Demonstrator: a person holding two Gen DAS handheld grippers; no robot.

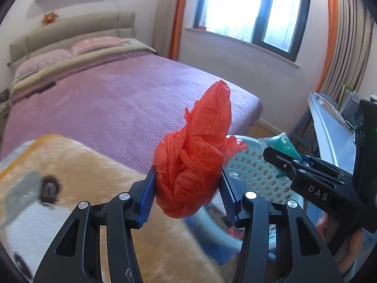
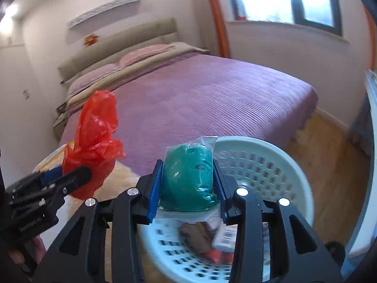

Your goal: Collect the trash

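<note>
The left gripper (image 1: 187, 194) clamped a crumpled red plastic bag (image 1: 198, 155) above the plush blanket (image 1: 77, 184). The right gripper (image 2: 187, 186) pinched a clear packet of green stuff (image 2: 187, 176) over the pale basket (image 2: 271, 165); only its own camera showed litter inside.

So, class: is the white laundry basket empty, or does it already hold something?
Not empty. The right wrist view shows the basket holding several blurred items at its bottom, below the right gripper.
</note>
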